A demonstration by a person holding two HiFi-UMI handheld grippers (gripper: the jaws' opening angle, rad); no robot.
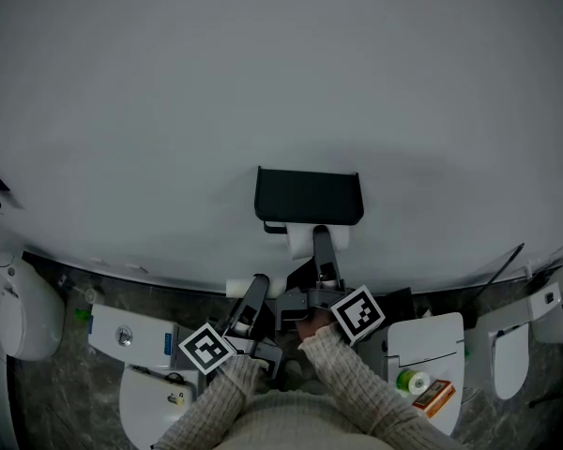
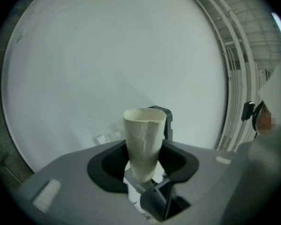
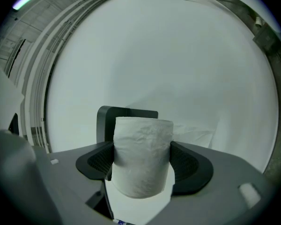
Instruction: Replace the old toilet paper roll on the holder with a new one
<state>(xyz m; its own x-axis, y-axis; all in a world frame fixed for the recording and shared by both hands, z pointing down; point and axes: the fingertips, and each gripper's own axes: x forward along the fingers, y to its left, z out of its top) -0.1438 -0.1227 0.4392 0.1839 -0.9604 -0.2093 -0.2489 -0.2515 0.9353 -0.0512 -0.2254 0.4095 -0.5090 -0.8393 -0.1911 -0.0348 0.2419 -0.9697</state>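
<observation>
One orange box (image 1: 434,397), its print too small to be read, and one green roll of tape (image 1: 415,381) were laid on a white tank lid (image 1: 446,331) at the near right. Two grippers were held out. One crumpled cardboard tube (image 2: 144,142) was pinched between the jaws of the left gripper (image 1: 256,284). One full white toilet paper roll (image 3: 143,156) was clamped in the right gripper (image 1: 325,244), just below the one black holder (image 1: 308,195) on the pale wall.
</observation>
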